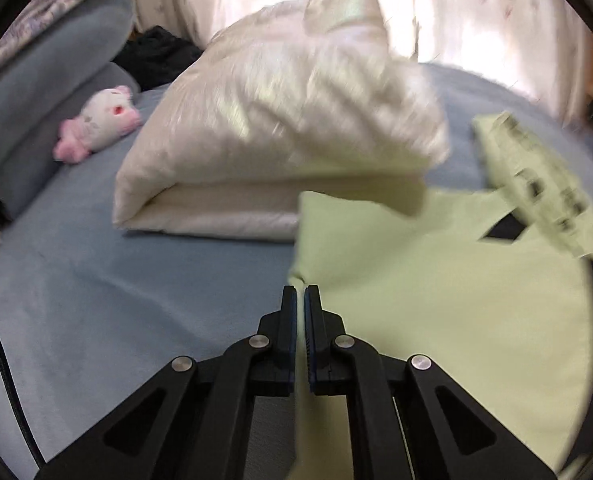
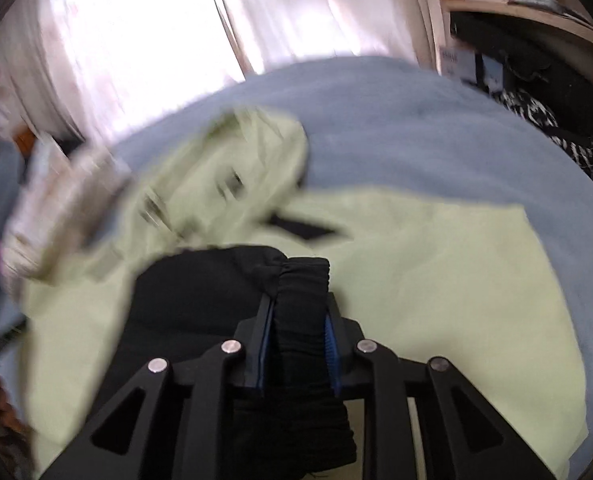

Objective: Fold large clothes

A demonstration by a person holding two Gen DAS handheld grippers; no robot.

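The pale green garment [image 1: 436, 292] lies spread on the blue bed [image 1: 136, 280], just beside a folded white quilt [image 1: 280, 120]. The left gripper [image 1: 301, 296] has its jaws clenched on the garment's edge. The right gripper [image 2: 299, 312] has its jaws grasping the garment's black ribbed cuff [image 2: 302, 280].

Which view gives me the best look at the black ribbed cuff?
Right wrist: the black ribbed cuff sits clamped between the right gripper fingers, centre frame. Left wrist shows only slivers of black fabric beyond the green garment.
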